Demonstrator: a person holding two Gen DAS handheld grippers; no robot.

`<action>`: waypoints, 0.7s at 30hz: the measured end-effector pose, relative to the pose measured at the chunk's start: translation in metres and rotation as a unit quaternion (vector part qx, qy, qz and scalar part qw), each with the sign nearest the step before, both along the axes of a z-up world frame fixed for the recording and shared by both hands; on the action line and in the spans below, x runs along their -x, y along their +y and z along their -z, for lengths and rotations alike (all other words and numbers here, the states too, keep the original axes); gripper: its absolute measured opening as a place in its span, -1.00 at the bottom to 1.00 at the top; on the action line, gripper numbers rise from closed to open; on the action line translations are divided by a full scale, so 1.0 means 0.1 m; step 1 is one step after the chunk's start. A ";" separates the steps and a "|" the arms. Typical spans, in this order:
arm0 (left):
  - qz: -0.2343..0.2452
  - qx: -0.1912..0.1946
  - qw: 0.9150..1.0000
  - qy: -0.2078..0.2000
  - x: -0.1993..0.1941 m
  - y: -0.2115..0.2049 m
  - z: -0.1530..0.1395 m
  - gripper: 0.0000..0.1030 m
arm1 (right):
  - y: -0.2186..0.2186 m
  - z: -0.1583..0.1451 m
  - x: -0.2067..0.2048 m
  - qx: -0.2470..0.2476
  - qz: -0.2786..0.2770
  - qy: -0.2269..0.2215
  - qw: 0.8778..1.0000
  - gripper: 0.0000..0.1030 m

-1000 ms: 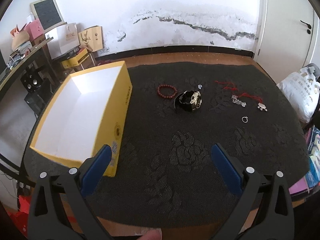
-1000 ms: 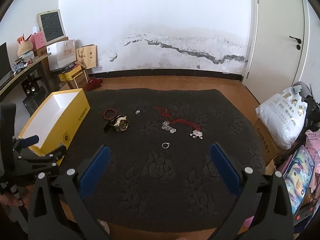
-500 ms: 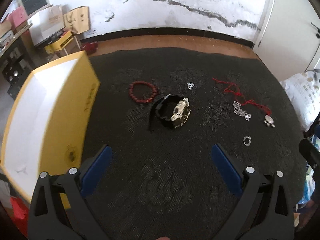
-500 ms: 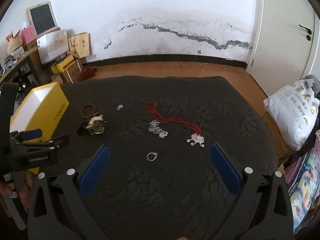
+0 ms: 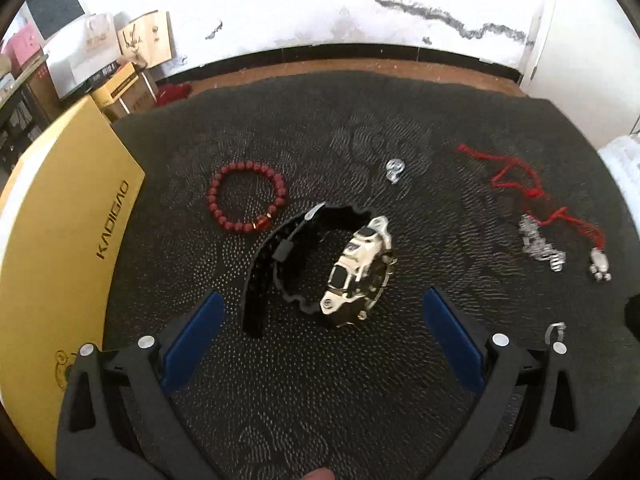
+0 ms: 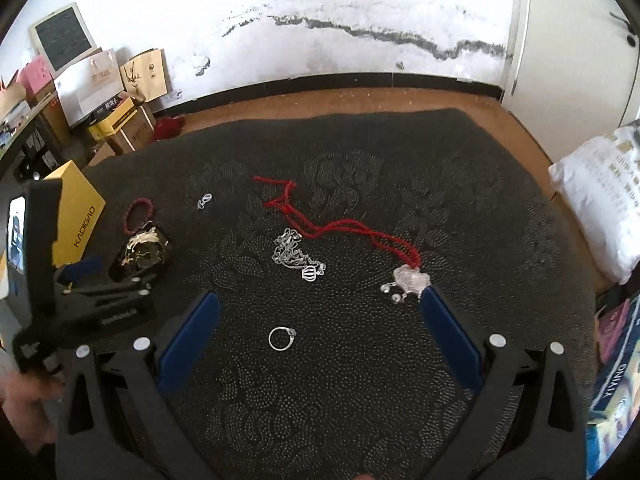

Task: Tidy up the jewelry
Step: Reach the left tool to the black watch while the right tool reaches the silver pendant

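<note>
A black-strapped watch with a pale gold case lies on the dark patterned cloth, just ahead of my open left gripper. Behind the watch sit a dark red bead bracelet and a small silver piece. In the right wrist view my right gripper stands open over a silver ring. Beyond it lie a silver chain and a red cord necklace with a pale pendant. The yellow box stands at the left.
The left gripper's body shows at the left of the right wrist view, with a hand below it. Cardboard boxes and bags stand by the wall. A white plastic bag lies right of the cloth.
My left gripper has moved forward and right, away from the yellow box and close to the watch. My right gripper has moved forward toward the ring and necklaces. Both stay open.
</note>
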State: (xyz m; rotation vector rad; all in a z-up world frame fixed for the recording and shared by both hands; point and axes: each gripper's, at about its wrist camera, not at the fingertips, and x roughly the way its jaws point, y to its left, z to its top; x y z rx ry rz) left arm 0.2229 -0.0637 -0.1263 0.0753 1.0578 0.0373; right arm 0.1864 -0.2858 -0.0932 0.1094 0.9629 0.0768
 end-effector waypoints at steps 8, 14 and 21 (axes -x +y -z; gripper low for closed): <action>-0.036 0.029 0.999 0.011 -0.13 0.14 0.20 0.89 | 0.11 -0.03 -0.08 0.010 -0.035 -0.018 0.999 0.88; -0.034 0.026 0.999 -0.004 -0.03 0.09 0.21 0.89 | 0.08 0.02 -0.15 0.026 -0.050 -0.022 0.998 0.88; -0.004 0.022 1.000 -0.003 0.00 0.06 0.12 0.43 | -0.24 0.23 -0.26 -0.015 -0.006 0.011 1.000 0.66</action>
